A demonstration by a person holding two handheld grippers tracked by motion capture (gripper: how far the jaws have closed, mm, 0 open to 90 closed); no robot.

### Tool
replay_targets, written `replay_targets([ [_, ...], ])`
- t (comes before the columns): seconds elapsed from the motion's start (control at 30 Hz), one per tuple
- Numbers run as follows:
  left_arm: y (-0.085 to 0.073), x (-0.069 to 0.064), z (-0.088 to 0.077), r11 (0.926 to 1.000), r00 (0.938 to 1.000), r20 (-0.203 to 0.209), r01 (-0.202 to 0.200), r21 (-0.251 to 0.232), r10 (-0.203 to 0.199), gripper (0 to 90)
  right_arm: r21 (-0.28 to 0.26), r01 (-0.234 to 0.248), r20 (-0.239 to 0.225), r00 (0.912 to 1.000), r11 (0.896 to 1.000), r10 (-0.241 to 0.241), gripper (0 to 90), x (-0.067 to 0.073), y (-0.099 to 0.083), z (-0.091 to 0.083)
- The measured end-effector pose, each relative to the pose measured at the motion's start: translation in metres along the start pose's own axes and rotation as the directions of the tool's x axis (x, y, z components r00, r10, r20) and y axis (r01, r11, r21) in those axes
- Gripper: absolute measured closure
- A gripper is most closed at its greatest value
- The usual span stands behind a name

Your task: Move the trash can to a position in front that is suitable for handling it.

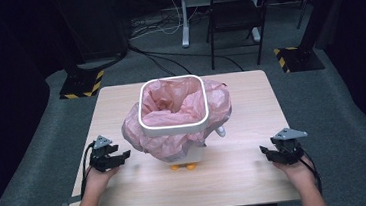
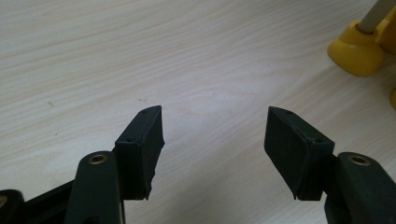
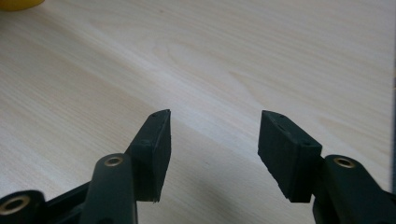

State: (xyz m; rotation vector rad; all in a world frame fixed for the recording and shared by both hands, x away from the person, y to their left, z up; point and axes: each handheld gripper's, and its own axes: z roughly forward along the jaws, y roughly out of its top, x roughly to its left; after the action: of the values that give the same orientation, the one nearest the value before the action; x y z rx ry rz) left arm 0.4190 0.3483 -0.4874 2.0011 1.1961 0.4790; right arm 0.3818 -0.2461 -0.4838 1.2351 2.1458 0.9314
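Observation:
A white bin with a square rounded rim stands in the middle of the wooden table. A pink plastic bag lines it and spills over its sides. Small yellow feet carry the bin, and one yellow foot appears at the top right of the left gripper view. My left gripper hovers low over bare wood to the bin's left, open, nothing between its pads. My right gripper is over the table's right front part, also open and empty.
Beyond the table's far edge stand a black chair and a white desk leg, with cables across the grey floor. Two stand bases with yellow-black stripes flank the far corners.

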Motion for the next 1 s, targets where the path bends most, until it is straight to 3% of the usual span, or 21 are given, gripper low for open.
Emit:
replay_targets([
  [0.1, 0.002, -0.002, -0.002, 1.0, 0.9999, 0.009, -0.009, -0.003, 0.009, 37.0, -0.043, -0.002, 0.039, 0.9992, 0.999, 0.004, 42.9, 0.002, 0.004, -0.011],
  [0.27, 0.006, -0.008, -0.007, 0.9994, 0.9993, 0.021, -0.031, -0.017, 0.032, 36.3, -0.076, -0.012, 0.047, 0.9988, 0.997, 0.015, 41.6, 0.007, 0.009, -0.021],
  [0.43, 0.008, -0.012, -0.009, 0.9995, 0.9993, 0.03, -0.023, -0.022, 0.023, 36.1, -0.101, -0.026, 0.013, 0.9995, 0.995, 0.027, 39.9, 0.013, 0.016, -0.027],
  [0.73, 0.01, -0.01, -0.014, 0.9994, 0.9991, 0.042, 0.01, -0.032, -0.009, 34.6, -0.101, -0.017, -0.035, 0.9993, 0.995, 0.013, 36.8, 0.02, 0.021, -0.028],
  [1.0, 0.015, -0.015, -0.022, 0.9977, 0.9982, 0.06, 0.009, -0.067, -0.005, 33.9, -0.109, 0.022, -0.055, 0.9981, 0.994, -0.028, 36.6, 0.032, 0.028, -0.028],
])
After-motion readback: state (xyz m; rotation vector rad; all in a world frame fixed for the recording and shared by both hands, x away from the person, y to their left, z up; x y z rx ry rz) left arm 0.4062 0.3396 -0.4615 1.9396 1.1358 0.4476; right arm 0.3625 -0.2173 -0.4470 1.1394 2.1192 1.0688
